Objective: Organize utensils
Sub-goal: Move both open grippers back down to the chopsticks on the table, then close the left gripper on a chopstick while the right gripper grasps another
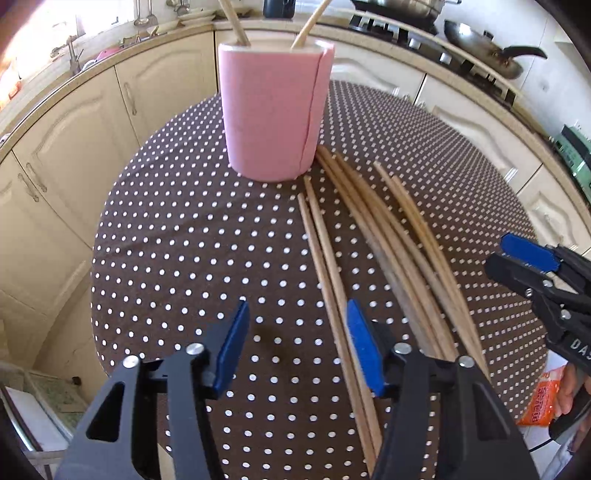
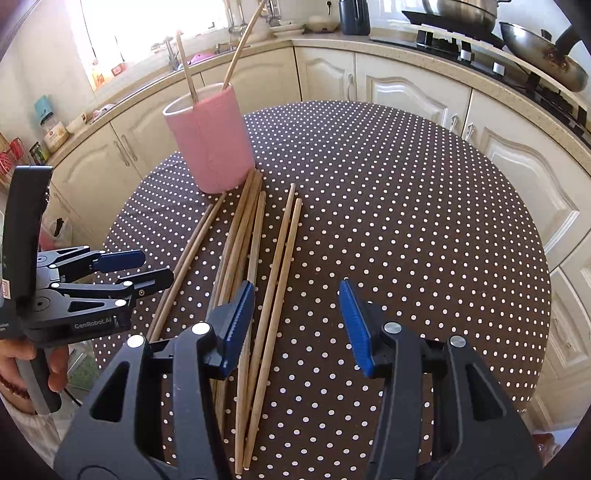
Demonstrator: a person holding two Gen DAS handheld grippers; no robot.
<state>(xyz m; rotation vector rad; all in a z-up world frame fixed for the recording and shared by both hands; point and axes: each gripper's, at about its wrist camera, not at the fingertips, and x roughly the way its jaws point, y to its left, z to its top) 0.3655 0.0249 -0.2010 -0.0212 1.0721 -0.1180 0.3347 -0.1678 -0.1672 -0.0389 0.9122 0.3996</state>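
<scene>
A pink cup (image 1: 273, 110) stands on the brown polka-dot table (image 1: 184, 240) with two wooden chopsticks (image 1: 306, 29) standing in it; it also shows in the right wrist view (image 2: 214, 144). Several loose chopsticks (image 1: 384, 240) lie on the cloth in front of the cup, also in the right wrist view (image 2: 255, 266). My left gripper (image 1: 295, 350) is open and empty, low over the table, just left of the chopsticks. My right gripper (image 2: 297, 321) is open and empty, its left finger (image 2: 240, 317) over the chopsticks. Each gripper shows in the other's view: the right one (image 1: 528, 258), the left one (image 2: 122, 266).
Cream kitchen cabinets (image 2: 406, 92) and a counter ring the round table. A stove with a wok (image 2: 543, 55) is at the back right, a sink (image 1: 74, 59) at the back left. An orange packet (image 1: 543, 398) lies past the table's right edge.
</scene>
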